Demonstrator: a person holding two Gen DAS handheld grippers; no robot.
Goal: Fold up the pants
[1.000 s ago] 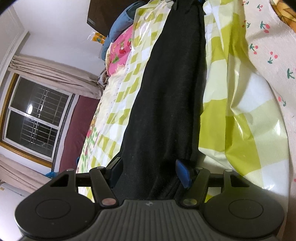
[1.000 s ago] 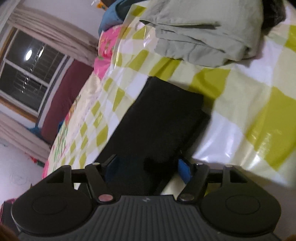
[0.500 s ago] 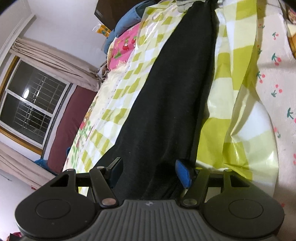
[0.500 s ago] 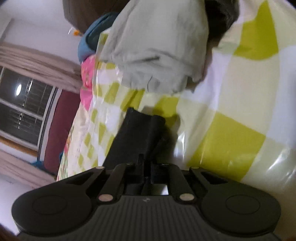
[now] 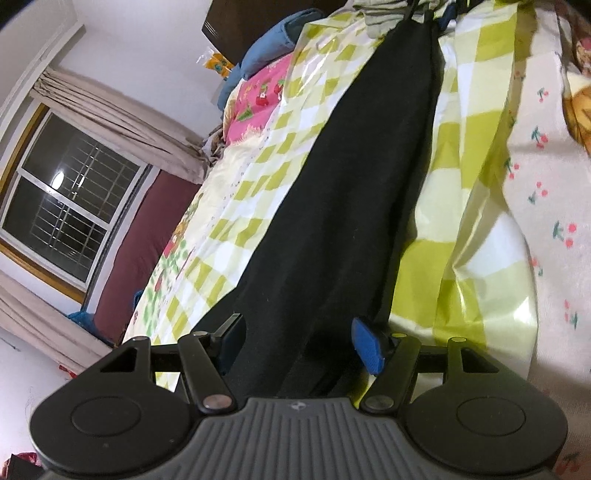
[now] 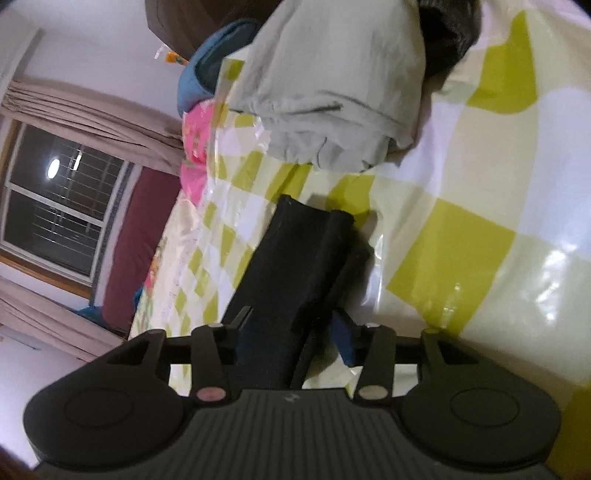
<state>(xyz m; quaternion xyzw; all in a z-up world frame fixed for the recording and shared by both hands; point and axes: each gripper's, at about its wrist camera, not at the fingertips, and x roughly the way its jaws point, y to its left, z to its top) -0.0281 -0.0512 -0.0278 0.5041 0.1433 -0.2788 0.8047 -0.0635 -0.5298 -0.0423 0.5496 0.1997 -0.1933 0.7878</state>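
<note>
Black pants point(image 5: 351, 184) lie stretched out lengthwise on a yellow-green checked plastic sheet point(image 5: 461, 177) over a bed. My left gripper point(image 5: 299, 343) is open at their near end, a finger on each side of the fabric. In the right wrist view the far end of the pants point(image 6: 295, 266) is bunched into a narrow ridge. My right gripper point(image 6: 293, 338) straddles that ridge, its jaws opening with the fabric between them. The right gripper's tips point(image 5: 432, 14) also show at the top of the left wrist view.
A folded grey-green garment point(image 6: 332, 92) lies just beyond the pants' end, with a dark garment point(image 6: 447, 40) behind it. Pink point(image 5: 258, 96) and blue point(image 5: 273, 48) bedding sits at the head. A cherry-print sheet point(image 5: 546, 192) borders the right; a window point(image 5: 66, 206) is on the left.
The right gripper slid toward the pants' end, shut on the fabric and bunched it, and now stands partly apart again. The left gripper rolled slightly and stayed in place.
</note>
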